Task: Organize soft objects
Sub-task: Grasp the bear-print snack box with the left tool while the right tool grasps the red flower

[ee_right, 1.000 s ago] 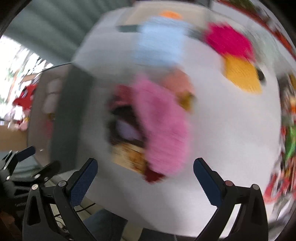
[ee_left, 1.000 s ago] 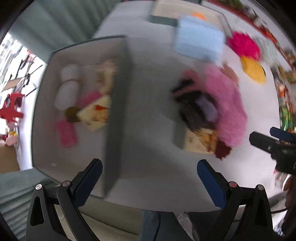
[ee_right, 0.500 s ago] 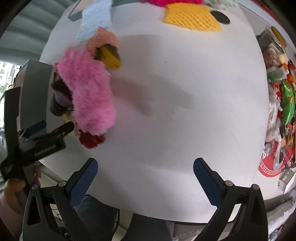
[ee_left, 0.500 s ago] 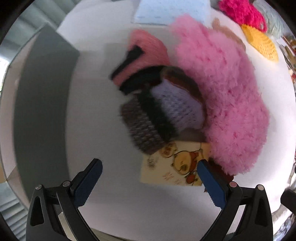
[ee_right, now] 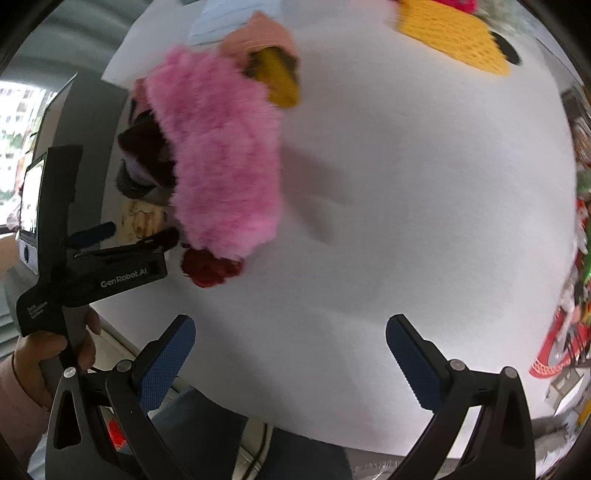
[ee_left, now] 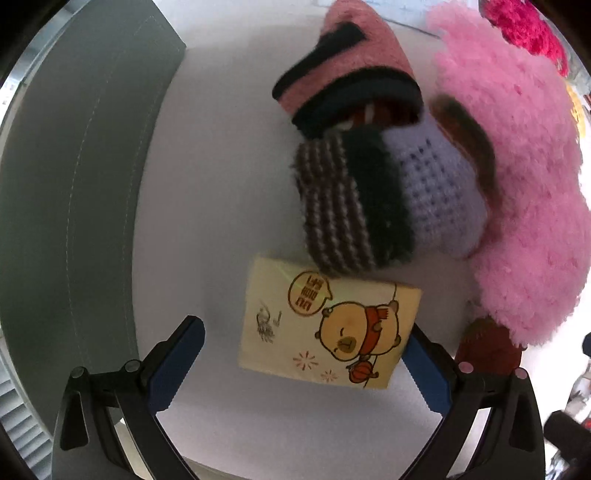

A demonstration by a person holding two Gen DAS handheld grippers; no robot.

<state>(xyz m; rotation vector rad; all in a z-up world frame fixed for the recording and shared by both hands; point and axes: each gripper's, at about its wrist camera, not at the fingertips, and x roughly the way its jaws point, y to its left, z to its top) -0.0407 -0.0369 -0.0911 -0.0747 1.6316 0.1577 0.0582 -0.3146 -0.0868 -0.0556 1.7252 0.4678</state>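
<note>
A yellow tissue pack with a cartoon bear (ee_left: 325, 328) lies flat on the white table, between the open fingers of my left gripper (ee_left: 306, 360). Behind it sits a pile: a striped grey, green and lilac knit piece (ee_left: 380, 199), a pink and black sock (ee_left: 347, 74) and a fluffy pink item (ee_left: 524, 177). A dark red pom-pom (ee_left: 487, 350) lies by the right finger. My right gripper (ee_right: 290, 356) is open and empty over bare table near the front edge. It sees the left gripper (ee_right: 125, 236) at the pack and the fluffy pink item (ee_right: 221, 155).
A grey fabric bin wall (ee_left: 74, 184) stands close on the left. In the right wrist view a yellow knit mat (ee_right: 450, 33) and a light blue cloth (ee_right: 229, 18) lie at the back. A peach and mustard soft item (ee_right: 269, 59) sits behind the pile. Clutter lines the right edge.
My left gripper has swung from the bin to the pile and dropped low, its fingers now on either side of the tissue pack. My right gripper has pulled away right over bare table.
</note>
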